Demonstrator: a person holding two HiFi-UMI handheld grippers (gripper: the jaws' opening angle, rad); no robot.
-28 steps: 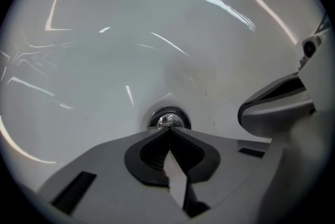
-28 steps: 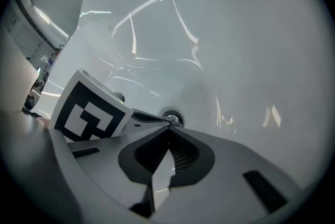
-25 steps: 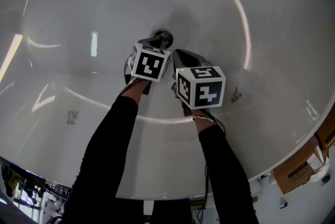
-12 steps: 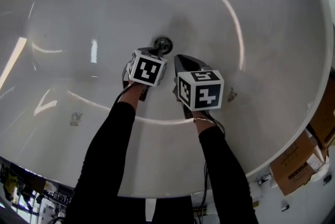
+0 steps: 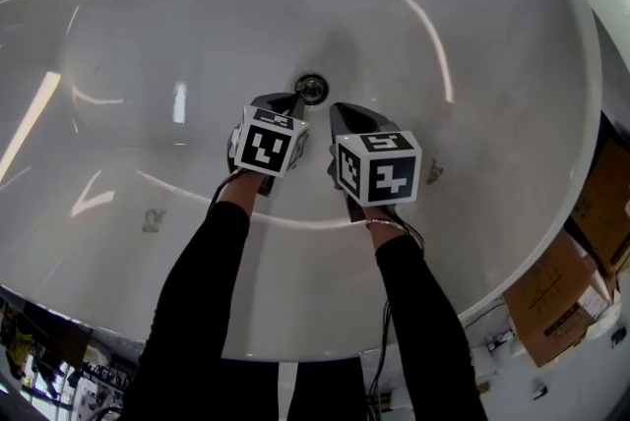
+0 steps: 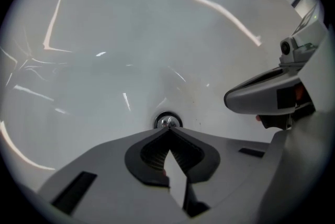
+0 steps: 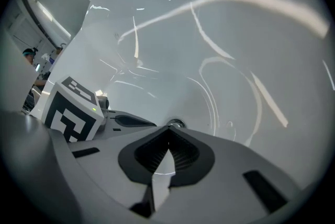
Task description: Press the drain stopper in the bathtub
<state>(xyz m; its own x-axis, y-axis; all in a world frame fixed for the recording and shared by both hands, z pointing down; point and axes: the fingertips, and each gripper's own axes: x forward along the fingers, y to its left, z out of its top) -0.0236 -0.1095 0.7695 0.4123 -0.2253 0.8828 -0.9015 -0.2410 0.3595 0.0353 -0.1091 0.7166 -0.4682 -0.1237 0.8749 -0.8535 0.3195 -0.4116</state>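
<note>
Left gripper view shows the left gripper [image 6: 168, 131] with its two grey jaws pressed together at the tips and nothing between them. Just beyond those tips sits the round chrome drain stopper [image 6: 167, 122], set in the floor of the glossy white oval bathtub [image 6: 131, 34]. Whether the tips touch the stopper cannot be told. The right gripper [image 7: 168, 129], seen in its own view, is likewise closed tip to tip and empty. The drain stopper [image 7: 176, 124] peeks out just past its tips, slightly to the right.

In the head view, the left gripper [image 5: 292, 101] lies just below and left of the drain stopper [image 5: 311, 88], its nose pointed at it. The right gripper [image 5: 340, 111] lies just below and right of the stopper, a little farther from it than the left one. Each gripper carries a white cube [image 5: 377, 166] with black square markers. Black sleeves [image 5: 202, 301] run down from the grippers, away from the stopper. The bathtub [image 5: 482, 45] curves all round the stopper. Brown cardboard boxes [image 5: 551, 296] stand outside the tub rim, far to the lower right of the stopper.
</note>
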